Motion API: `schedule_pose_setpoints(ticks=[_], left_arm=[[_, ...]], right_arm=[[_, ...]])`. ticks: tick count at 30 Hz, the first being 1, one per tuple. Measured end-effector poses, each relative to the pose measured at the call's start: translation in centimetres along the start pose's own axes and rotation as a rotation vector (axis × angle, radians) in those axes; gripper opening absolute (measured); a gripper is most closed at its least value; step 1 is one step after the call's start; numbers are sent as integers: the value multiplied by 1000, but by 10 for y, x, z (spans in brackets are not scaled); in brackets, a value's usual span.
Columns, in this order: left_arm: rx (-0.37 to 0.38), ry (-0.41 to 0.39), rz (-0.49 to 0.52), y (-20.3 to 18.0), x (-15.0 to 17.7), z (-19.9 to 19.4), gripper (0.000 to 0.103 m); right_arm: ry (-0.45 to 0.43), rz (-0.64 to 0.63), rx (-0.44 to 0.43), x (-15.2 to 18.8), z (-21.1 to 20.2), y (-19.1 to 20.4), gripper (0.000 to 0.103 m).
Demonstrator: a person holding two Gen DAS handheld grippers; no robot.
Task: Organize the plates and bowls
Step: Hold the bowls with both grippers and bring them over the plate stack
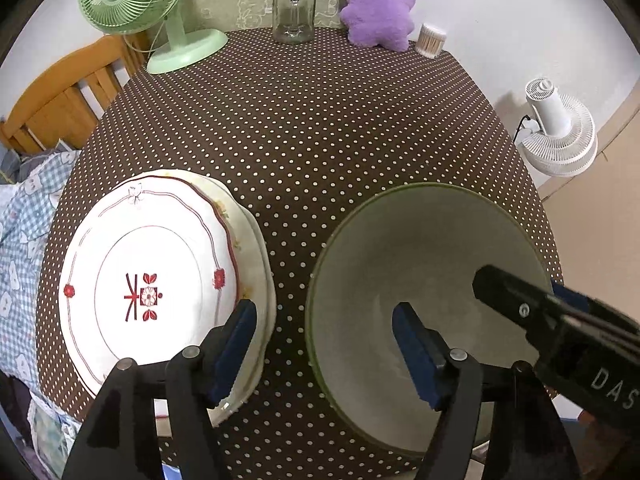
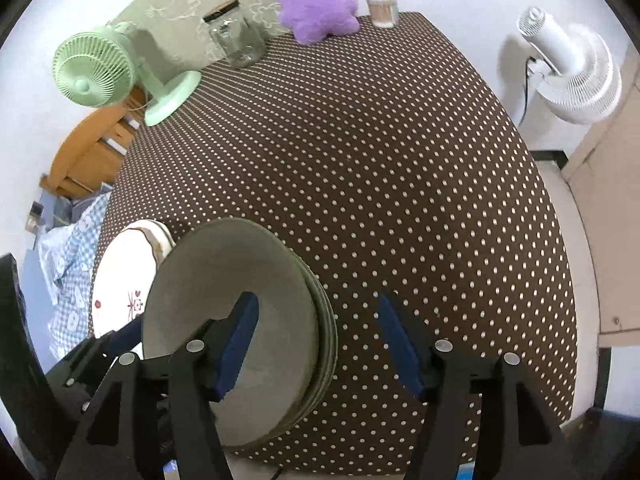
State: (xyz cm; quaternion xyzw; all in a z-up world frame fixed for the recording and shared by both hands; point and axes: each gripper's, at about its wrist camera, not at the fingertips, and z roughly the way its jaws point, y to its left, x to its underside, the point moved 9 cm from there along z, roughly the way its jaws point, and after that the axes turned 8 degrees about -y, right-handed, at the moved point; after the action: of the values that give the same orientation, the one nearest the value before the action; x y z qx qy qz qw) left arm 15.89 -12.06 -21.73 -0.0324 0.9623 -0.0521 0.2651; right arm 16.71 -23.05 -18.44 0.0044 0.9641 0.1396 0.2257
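A white plate with red flower marks point(image 1: 148, 280) lies on top of a cream plate point(image 1: 256, 248) at the table's near left. A grey-green bowl point(image 1: 424, 288) stands to its right, stacked in similar bowls whose rims show in the right wrist view point(image 2: 324, 320). My left gripper point(image 1: 324, 344) is open above the gap between plates and bowl, one finger over each. My right gripper point(image 2: 316, 340) is open over the bowl's right rim, its left finger above the bowl point(image 2: 228, 304). The white plate also shows in the right wrist view point(image 2: 120, 276).
The brown dotted tablecloth point(image 1: 304, 128) covers the table. At its far edge stand a green fan point(image 1: 136, 4), a glass jar point(image 1: 294, 8), a purple plush toy point(image 1: 378, 4) and a tub of cotton swabs point(image 1: 430, 40). A white fan point(image 1: 560, 132) is beyond the right edge, a wooden chair point(image 1: 60, 96) to the left.
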Motion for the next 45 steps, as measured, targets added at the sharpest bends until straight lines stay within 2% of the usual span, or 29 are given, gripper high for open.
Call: schedule_pose_setpoints(ticks=[4,9,12,17,24,29,33,40,45], left_arm=[[36,5,23,3,0,5,72],[113,33,54,2,0,13,72],[162,23,66,2,-1,13,74],[213,6,112,-3,-1,12,76],[262,43,148,-15,2,18,72],[247,78,162,-20,4,31,62],[241,76,167,-23,4,31,63],[219,76,158,-21,7,29,63],[155,62,173,-22,5,28,65]], right_arm=[[-21,31,21,2,-2,-1,70],[-55,53,65,2,-4,5,75],[-54,61,84,3,-1,9,78],[-52,108,136,8,3,6,78],[-46,146,186,13,3,1,78],[-46,151,222,13,3,-4,78],[-33,149,241,16,6,-10,78],[-17,137,197,17,13,-12,77],[13,121,151,15,22,-10,65]])
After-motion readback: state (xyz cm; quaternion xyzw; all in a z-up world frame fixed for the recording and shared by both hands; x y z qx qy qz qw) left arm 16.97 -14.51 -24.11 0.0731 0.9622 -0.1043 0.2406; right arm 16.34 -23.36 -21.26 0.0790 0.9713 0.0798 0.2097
